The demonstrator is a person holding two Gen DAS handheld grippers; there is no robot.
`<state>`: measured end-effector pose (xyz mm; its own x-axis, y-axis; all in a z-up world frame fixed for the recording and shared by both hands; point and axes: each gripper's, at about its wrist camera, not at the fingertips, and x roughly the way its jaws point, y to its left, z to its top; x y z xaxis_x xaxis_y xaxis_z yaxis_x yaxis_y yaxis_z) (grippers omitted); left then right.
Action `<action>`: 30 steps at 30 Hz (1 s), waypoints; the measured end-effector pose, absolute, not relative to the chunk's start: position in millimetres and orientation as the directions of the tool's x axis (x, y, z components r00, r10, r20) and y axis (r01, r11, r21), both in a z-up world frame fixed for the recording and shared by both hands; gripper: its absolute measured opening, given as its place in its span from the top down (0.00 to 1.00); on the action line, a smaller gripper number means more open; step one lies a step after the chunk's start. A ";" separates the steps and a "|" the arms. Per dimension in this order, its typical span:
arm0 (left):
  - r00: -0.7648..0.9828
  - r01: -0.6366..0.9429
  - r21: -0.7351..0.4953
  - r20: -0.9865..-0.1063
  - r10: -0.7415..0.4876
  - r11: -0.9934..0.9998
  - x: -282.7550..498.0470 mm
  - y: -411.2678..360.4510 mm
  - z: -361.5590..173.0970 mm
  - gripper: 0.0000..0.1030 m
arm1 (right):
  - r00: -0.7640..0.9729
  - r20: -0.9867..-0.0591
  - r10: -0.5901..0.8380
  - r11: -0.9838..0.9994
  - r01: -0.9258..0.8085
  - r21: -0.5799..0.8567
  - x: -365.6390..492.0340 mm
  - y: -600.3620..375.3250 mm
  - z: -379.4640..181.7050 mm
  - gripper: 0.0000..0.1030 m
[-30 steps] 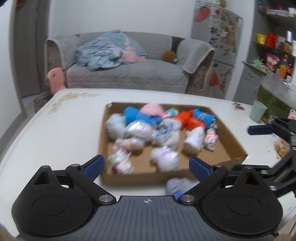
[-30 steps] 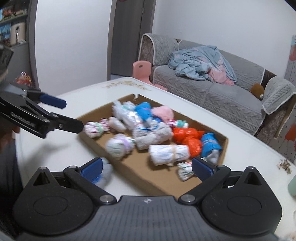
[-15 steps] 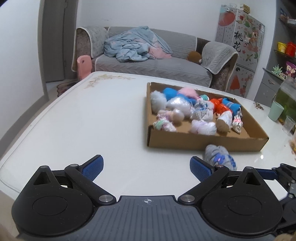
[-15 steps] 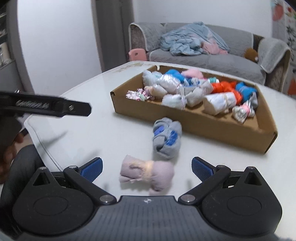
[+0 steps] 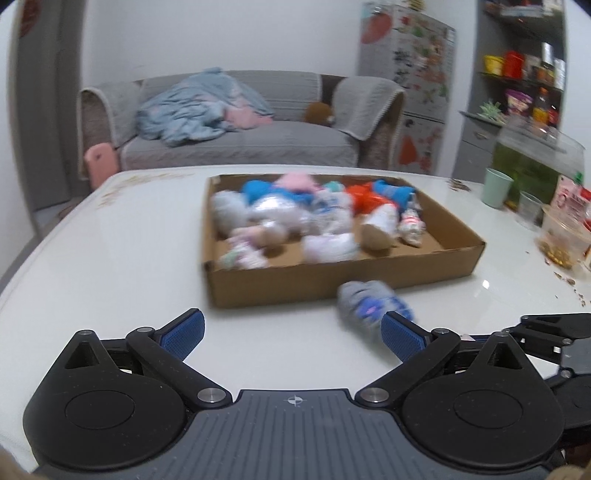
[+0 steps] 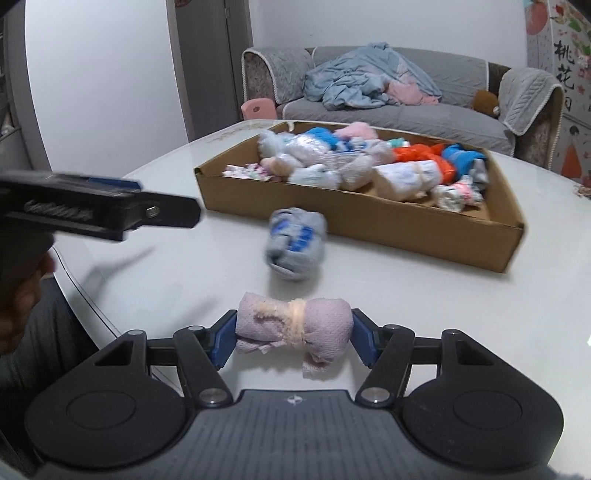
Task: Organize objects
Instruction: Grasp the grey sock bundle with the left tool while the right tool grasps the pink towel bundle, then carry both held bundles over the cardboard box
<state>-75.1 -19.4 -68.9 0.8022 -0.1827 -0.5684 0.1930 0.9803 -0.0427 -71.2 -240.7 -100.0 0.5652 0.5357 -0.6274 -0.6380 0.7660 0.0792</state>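
Both grippers are matte black, each with two round discs flanking a ribbed grey plate stamped with a small crosshair. Silver screws pin the angled linkages, and the fingers point(image 5: 183, 329) carry ridged blue pads. A grey sleeve point(image 6: 48, 332) shows at the left.

Bare white table point(image 5: 110, 258) open from 9 to 11 o'clock of the left gripper point(image 5: 291, 332); cardboard box point(image 5: 332, 280) blocks 12, grey-blue roll point(image 5: 365, 302) 1 o'clock.

Grey sofa point(image 5: 240, 144) against white wall point(image 5: 221, 33)
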 end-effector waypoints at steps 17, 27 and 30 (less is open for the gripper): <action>0.744 0.216 -0.039 -0.640 -0.190 0.976 -29.3 -94.7 -98.9 0.24 | 0.605 -0.584 0.542 0.773 -0.631 0.064 -50.6 -306.4 -93.5 0.42; 0.713 0.241 -0.077 -0.662 -0.231 0.967 -23.8 -87.2 -106.1 0.48 | 0.591 -0.576 0.565 0.755 -0.651 0.074 -37.8 -315.7 -91.5 0.43; 0.713 0.247 -0.061 -0.664 -0.224 0.967 -26.5 -85.8 -103.2 0.53 | 0.588 -0.576 0.567 0.751 -0.656 0.070 -34.8 -318.4 -88.5 0.43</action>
<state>-26.5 -85.8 -103.2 0.7134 -0.2238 -0.6640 0.2467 0.9672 -0.0609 -34.8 -318.4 -88.5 0.5884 0.5674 -0.5761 -0.6561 0.7514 0.0700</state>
